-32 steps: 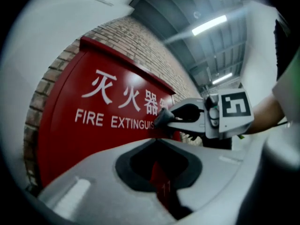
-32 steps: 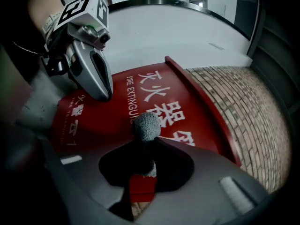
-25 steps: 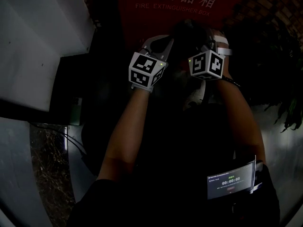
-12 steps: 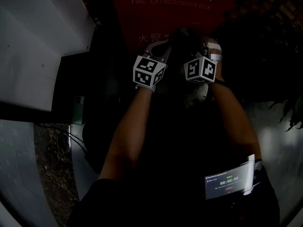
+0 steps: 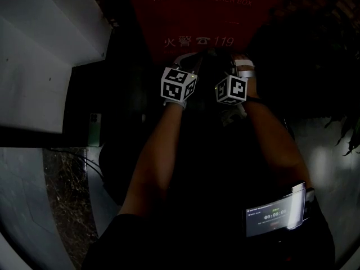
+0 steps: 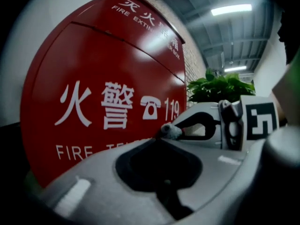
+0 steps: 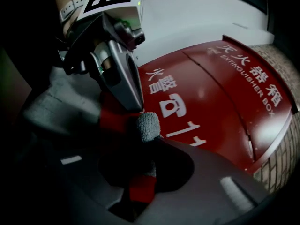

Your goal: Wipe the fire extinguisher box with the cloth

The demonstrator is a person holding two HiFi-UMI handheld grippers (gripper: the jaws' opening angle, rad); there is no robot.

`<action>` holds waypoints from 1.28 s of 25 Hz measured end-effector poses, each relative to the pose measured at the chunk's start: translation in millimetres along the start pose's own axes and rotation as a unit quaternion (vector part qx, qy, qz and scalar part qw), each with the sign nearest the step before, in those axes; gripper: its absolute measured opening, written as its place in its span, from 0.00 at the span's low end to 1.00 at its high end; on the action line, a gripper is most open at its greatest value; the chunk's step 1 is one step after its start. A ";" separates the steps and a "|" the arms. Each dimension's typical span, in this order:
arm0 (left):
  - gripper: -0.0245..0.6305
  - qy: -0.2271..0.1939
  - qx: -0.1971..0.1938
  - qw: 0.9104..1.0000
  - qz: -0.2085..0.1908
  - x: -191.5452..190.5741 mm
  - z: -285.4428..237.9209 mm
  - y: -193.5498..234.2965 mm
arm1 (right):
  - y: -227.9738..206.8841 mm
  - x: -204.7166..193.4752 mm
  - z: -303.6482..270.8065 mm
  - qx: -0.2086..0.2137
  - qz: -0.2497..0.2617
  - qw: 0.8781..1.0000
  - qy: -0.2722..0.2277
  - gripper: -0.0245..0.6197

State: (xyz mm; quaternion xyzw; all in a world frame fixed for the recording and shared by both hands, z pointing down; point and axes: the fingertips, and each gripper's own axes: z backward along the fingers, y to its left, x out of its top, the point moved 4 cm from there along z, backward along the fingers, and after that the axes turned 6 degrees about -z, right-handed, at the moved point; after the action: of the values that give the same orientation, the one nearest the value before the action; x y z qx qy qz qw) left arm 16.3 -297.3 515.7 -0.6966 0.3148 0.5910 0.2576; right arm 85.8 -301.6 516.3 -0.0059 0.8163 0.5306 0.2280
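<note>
The red fire extinguisher box (image 5: 197,16) with white lettering fills the top of the head view, and its front (image 6: 103,78) (image 7: 220,102) is close ahead in both gripper views. My left gripper (image 5: 194,59) (image 6: 160,136) and right gripper (image 5: 233,62) (image 7: 149,137) are held tip to tip just in front of the box's lower face. A small tuft of grey cloth (image 7: 147,124) (image 6: 172,131) sticks out where the tips meet. Both grippers look shut on it. In the head view the cloth is too dark to make out.
A white wall panel (image 5: 39,49) stands at the left, with a dark gap beside the box. A leafy green plant (image 5: 344,134) (image 6: 225,87) is to the right of the box. Brick wall (image 7: 276,163) backs the box. A small screen (image 5: 275,215) hangs at the person's waist.
Both grippers have moved up toward the box and closer together. The head view has shifted, so the "119" line on the box now shows.
</note>
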 end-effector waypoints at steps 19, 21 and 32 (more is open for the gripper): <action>0.04 0.138 -0.020 0.990 0.024 -73.2 -20.3 0.0 | 106.4 -41.5 -44.4 0.177 0.036 0.979 0.098 0.14; 0.04 0.140 -0.022 0.990 0.019 -72.5 -21.4 -1.1 | 109.4 -40.3 -44.9 0.187 0.034 0.977 0.098 0.14; 0.04 0.016 -0.017 0.999 -0.040 41.2 6.7 -17.3 | 58.2 15.1 -5.3 0.095 0.055 0.994 0.024 0.14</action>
State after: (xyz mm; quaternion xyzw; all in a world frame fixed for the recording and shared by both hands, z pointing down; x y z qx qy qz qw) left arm 29.0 -286.3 473.7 -0.7221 0.2807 0.5745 0.2641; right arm 55.6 -277.3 562.5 0.0482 0.8672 0.4623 0.1785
